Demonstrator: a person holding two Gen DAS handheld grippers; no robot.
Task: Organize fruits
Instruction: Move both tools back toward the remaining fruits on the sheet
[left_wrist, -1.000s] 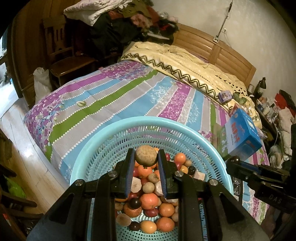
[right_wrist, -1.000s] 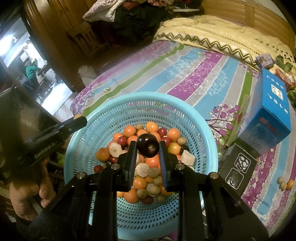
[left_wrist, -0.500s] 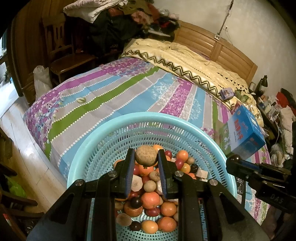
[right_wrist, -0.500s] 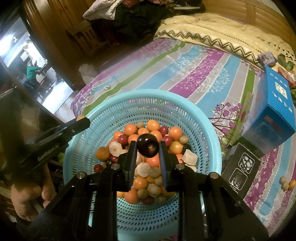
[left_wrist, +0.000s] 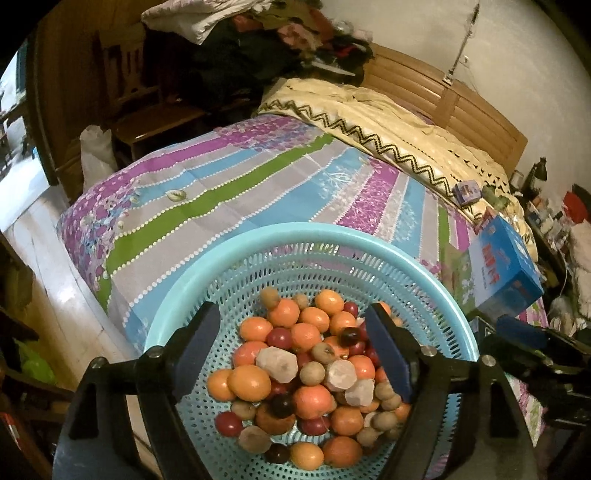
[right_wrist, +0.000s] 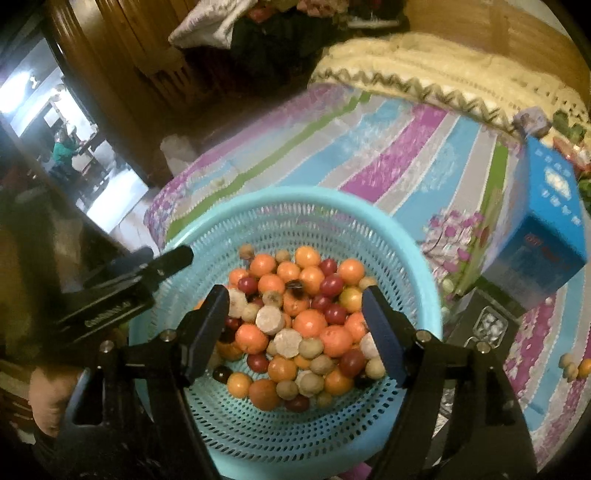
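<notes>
Fruits: a heap of small fruits (left_wrist: 295, 373) lies in the bottom of the basket; most are orange and round, some dark red, some brown, and a few are pale peeled pieces.
Basket: a light blue plastic basket (left_wrist: 236, 258) with many small holes stands on the bed, at the near edge.
Left gripper: the left gripper (left_wrist: 291, 350) hangs over the heap; its jaws have just been opening and now stand wide apart. Nothing is pressed between the pads, only the heap shows below.
Right gripper: the right gripper (right_wrist: 293, 319) is also above the basket; its jaws have just been opening too, they are wide now and hold nothing.
Loose fruits: a few small ones (right_wrist: 572, 365) lie on the sheet, well apart from the basket, at the right edge of the right wrist view.
Boxes: a blue carton (left_wrist: 506, 266) stands just beside the basket on its right; a dark box (right_wrist: 487, 325) is near it, in front.
Bed: the sheet (left_wrist: 258, 184) has stripes in purple, blue, grey and green; a cream blanket (left_wrist: 388, 122) with a black zigzag border lies at the far end, before a wooden headboard (left_wrist: 461, 99).
Room: a wooden chair (left_wrist: 147, 107) and a pile of clothes (left_wrist: 258, 33) are beyond the bed; the floor (left_wrist: 66, 306) at left is pale and shiny; the wall (left_wrist: 517, 55) is white.
Person: a hand (right_wrist: 48, 398) at the lower left of the right wrist view, under the other gripper's body.
</notes>
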